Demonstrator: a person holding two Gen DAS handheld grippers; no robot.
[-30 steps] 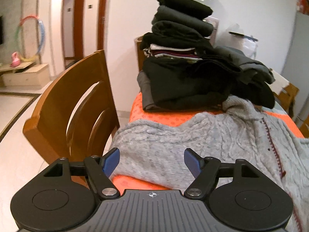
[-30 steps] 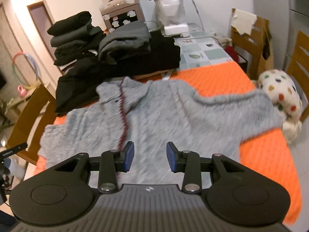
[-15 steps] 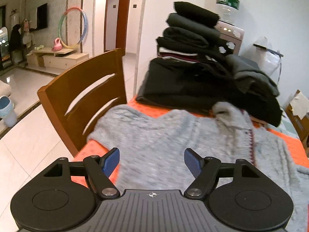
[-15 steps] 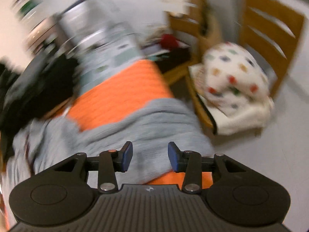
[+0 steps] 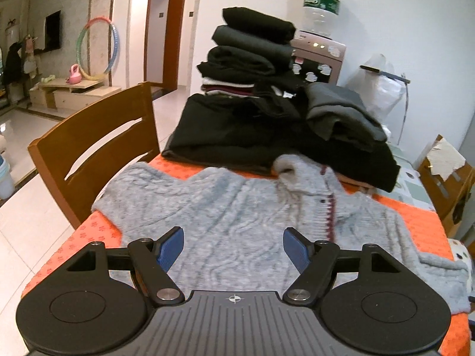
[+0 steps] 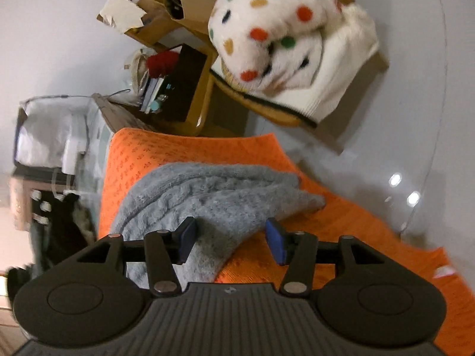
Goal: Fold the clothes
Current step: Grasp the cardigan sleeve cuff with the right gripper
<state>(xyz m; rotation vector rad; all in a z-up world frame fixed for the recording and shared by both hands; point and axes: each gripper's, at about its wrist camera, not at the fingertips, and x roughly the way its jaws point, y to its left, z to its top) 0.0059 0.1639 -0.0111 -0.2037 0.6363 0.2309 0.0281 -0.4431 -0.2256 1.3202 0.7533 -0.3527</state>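
A grey knitted cardigan (image 5: 237, 207) with a dark red button band lies spread face up on the orange tablecloth (image 5: 89, 237). My left gripper (image 5: 232, 247) is open and empty, held above the cardigan's lower left part. In the right wrist view, the cardigan's bunched right sleeve (image 6: 213, 195) lies near the table's edge. My right gripper (image 6: 231, 238) is open, with the sleeve cloth between its blue fingers; the left finger touches the cloth.
A stack of folded dark clothes (image 5: 252, 68) and a black and grey heap (image 5: 326, 124) fill the table's far side. A wooden chair (image 5: 98, 139) stands at the left. Another chair bears a spotted white plush garment (image 6: 282, 35). A water dispenser (image 5: 320, 53) stands behind.
My left gripper has pulled back and risen, showing more of the cardigan. My right gripper has swung right and dropped to the right sleeve, and its fingers have opened wider.
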